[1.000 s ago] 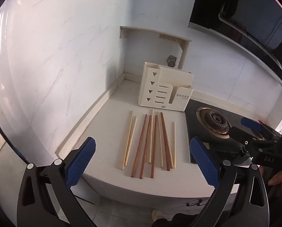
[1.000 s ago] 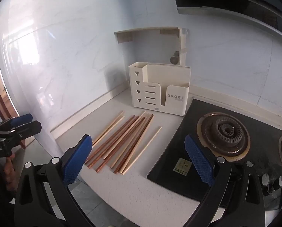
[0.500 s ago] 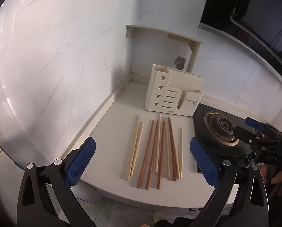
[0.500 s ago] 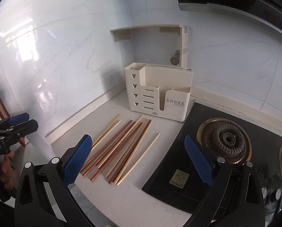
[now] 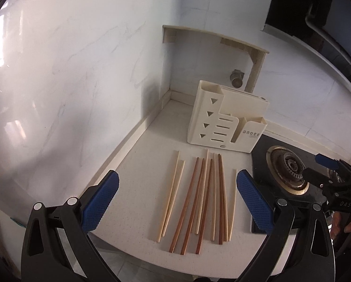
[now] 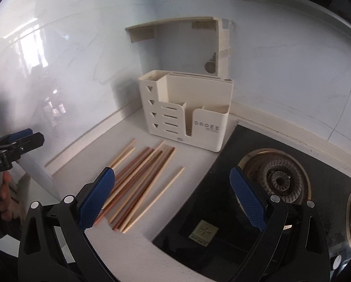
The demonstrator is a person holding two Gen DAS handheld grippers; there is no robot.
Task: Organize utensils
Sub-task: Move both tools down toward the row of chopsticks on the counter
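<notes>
Left wrist view: left gripper [image 5: 177,198] fills the lower frame, blue pads spread wide, nothing between them. Chopsticks [image 5: 200,198], pale and reddish-brown mixed, lie flat in a loose row at centre, on the white counter [image 5: 137,164]. Cream utensil holder [image 5: 227,119] stands upright just above their far tips, centre-right, lettering "DROEE" on its front pocket; compartments look empty as far as can be seen. Gas burner [image 5: 289,171] on black hob at right. Right gripper [image 5: 325,169] enters from the right edge over the hob; its pads appear apart, holding nothing. Right wrist view: right gripper [image 6: 171,199] at bottom, pads wide apart, empty. Chopsticks [image 6: 140,178] fan diagonally left of centre, one pale stick a little apart on their right. Holder [image 6: 187,108] upper centre, against the wall corner. Left gripper [image 6: 20,138] at left edge, a hand [image 6: 5,190] below it; from here cannot tell how its pads stand.
</notes>
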